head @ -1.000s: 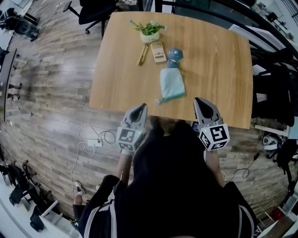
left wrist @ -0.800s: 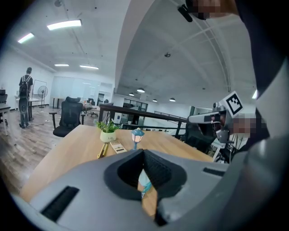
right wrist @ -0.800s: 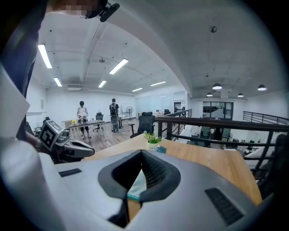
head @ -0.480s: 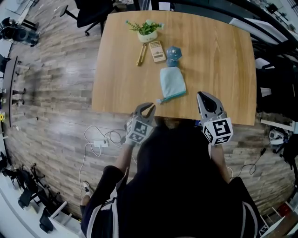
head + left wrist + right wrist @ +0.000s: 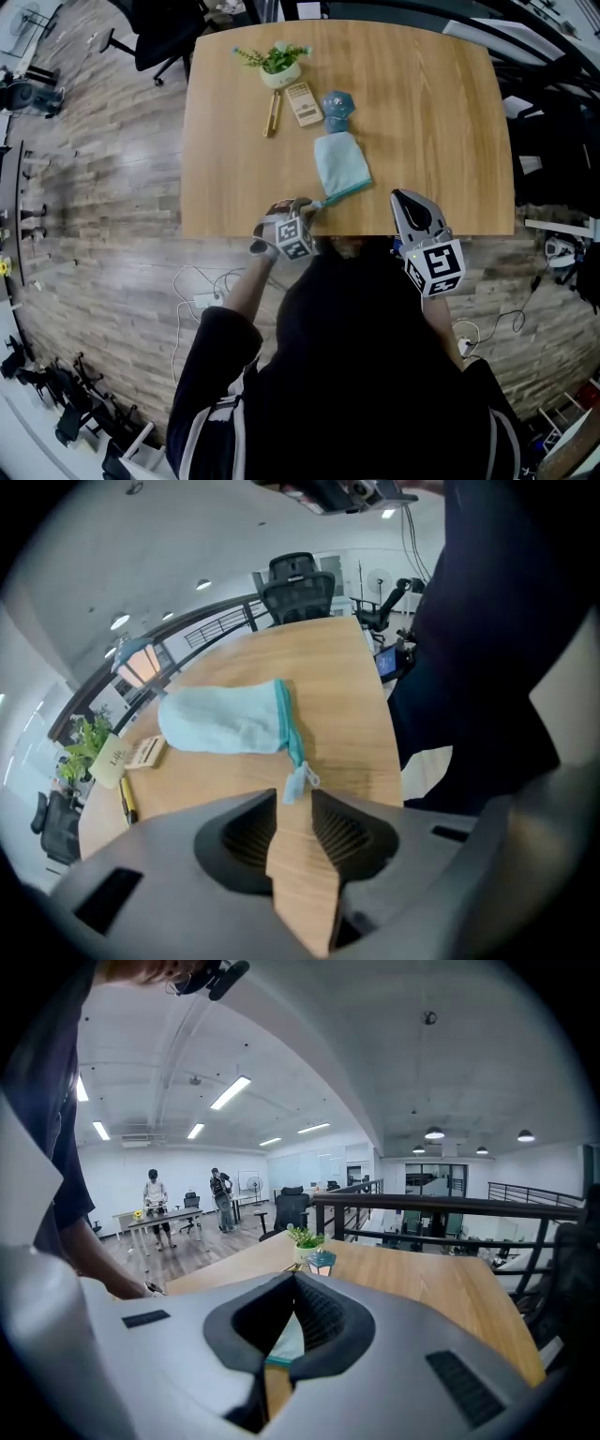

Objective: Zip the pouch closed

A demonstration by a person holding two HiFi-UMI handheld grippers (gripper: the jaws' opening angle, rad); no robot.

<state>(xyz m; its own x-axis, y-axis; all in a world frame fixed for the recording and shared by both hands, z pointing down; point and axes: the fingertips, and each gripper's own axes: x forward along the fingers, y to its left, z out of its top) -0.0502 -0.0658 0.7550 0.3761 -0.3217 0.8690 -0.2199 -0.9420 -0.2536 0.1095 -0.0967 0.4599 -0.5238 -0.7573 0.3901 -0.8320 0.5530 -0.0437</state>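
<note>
A light-blue pouch [image 5: 341, 162] lies flat near the table's front edge, its teal zipper [image 5: 286, 720] running along the near end. The white pull tab [image 5: 298, 781] sticks out toward me. My left gripper [image 5: 305, 208] is low over the table edge, pointing steeply down. Its jaws are opening, with bare wood between them, and the pull tab lies just past its fingertips [image 5: 246, 810]. Further right, my right gripper [image 5: 405, 198] is shut and holds nothing, hovering at the table's front edge. In the right gripper view [image 5: 293, 1275], a sliver of pouch [image 5: 286, 1340] shows below the tips.
At the table's far side stand a potted plant [image 5: 278, 67], a gold pen [image 5: 273, 112], a small wooden card holder [image 5: 304, 101] and a blue lantern-shaped object [image 5: 336, 105]. An office chair [image 5: 155, 37] stands beyond the table. Cables [image 5: 202, 286] lie on the floor at left.
My left gripper dropped from beside my body to the table edge by the zipper pull, rolled over, and its jaws opened. The right gripper stayed put.
</note>
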